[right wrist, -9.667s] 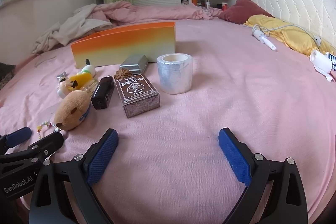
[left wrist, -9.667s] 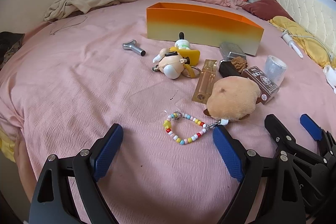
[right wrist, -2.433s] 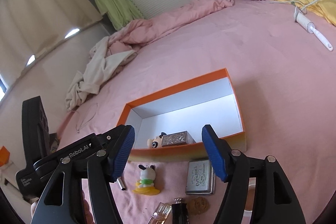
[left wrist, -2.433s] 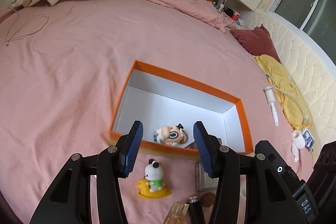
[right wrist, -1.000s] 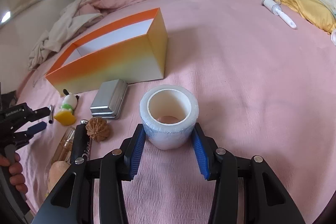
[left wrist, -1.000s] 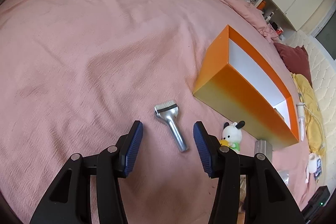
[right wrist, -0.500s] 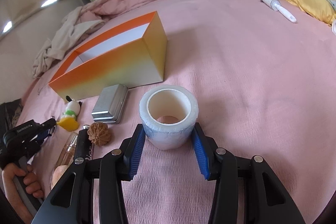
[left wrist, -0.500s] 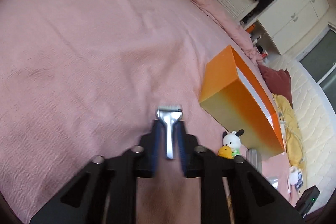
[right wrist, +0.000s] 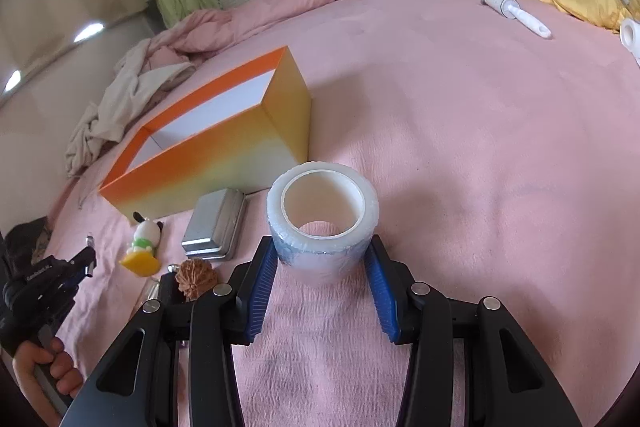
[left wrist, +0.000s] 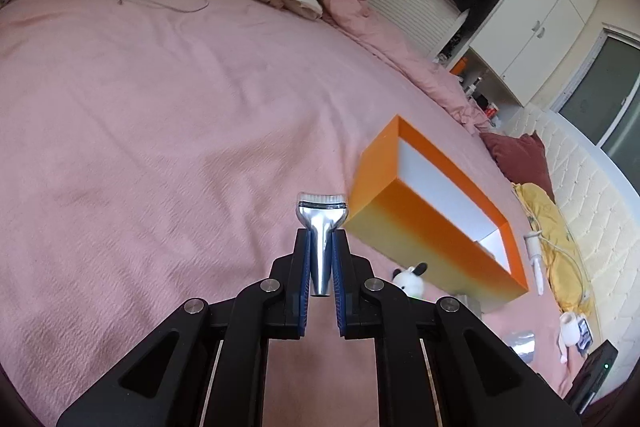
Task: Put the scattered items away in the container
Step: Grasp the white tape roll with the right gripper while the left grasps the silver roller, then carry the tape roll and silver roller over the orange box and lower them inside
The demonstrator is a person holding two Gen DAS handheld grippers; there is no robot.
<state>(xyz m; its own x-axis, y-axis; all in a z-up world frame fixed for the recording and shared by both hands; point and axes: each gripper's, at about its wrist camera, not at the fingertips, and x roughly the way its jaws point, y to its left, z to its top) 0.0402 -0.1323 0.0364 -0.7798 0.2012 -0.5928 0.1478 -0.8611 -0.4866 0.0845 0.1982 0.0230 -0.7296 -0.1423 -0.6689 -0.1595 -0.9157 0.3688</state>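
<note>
Chrome glints between the blue pads of the left gripper [left wrist: 321, 247], which is clamped tight on the stem of a small silver brush-headed tool [left wrist: 321, 227], its bristled head poking out past the fingertips. The step in hand looks like carrying this tool over to the orange box [left wrist: 432, 215], which sits on the pink bedspread [left wrist: 160, 131] ahead and to the right of the jaws, its white inside open to view. To do it well, I would keep the squeeze firm, since the smooth tapered stem could slip, raise the tool clear of the near wall, and let go only once the head is over the opening.

Meanwhile the right gripper [right wrist: 322, 263] is at a medium spread, with a pad on either flank of a clear tape roll [right wrist: 323, 217] standing on end; the pads appear to press on it. From this side the box [right wrist: 208, 151] lies just beyond and left of the roll, with a metal tin [right wrist: 216, 225], a toy dog on a yellow duck [right wrist: 143, 243] and a walnut [right wrist: 197, 277] still out on the bed in front of it.
</note>
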